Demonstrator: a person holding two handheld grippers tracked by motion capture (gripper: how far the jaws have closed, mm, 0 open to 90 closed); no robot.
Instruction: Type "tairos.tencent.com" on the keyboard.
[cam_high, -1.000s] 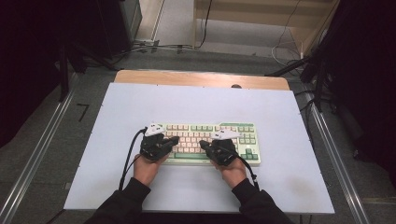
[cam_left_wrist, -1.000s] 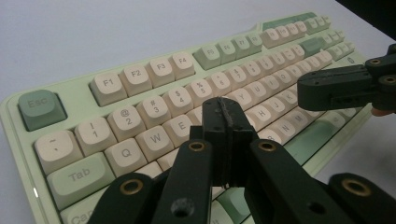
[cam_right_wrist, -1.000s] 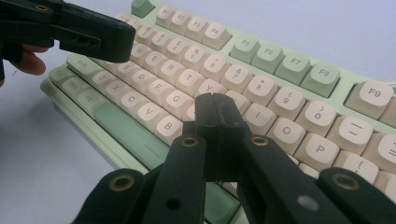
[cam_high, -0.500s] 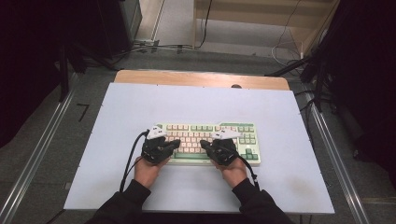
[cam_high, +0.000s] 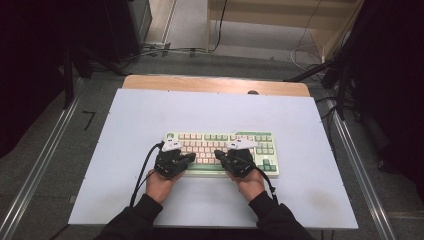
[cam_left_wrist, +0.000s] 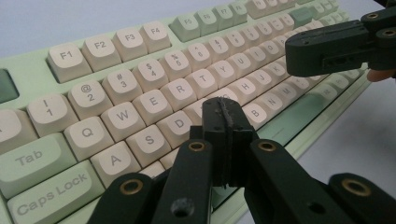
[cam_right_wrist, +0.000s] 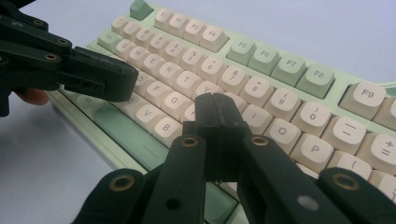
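- Keyboard (cam_high: 222, 152) sits mid-table on the white mat (cam_high: 125, 130), slightly right of centre, near the person.
- Left gripper (cam_left_wrist: 223, 114): jaws pressed together, empty, tip over the F/G area of the home row.
- Right gripper (cam_right_wrist: 215, 112): jaws together, empty, tip over the H/J area.
- Judgement: typing setup done, both tips poised on keys; no way to tell how many keys are left to press.
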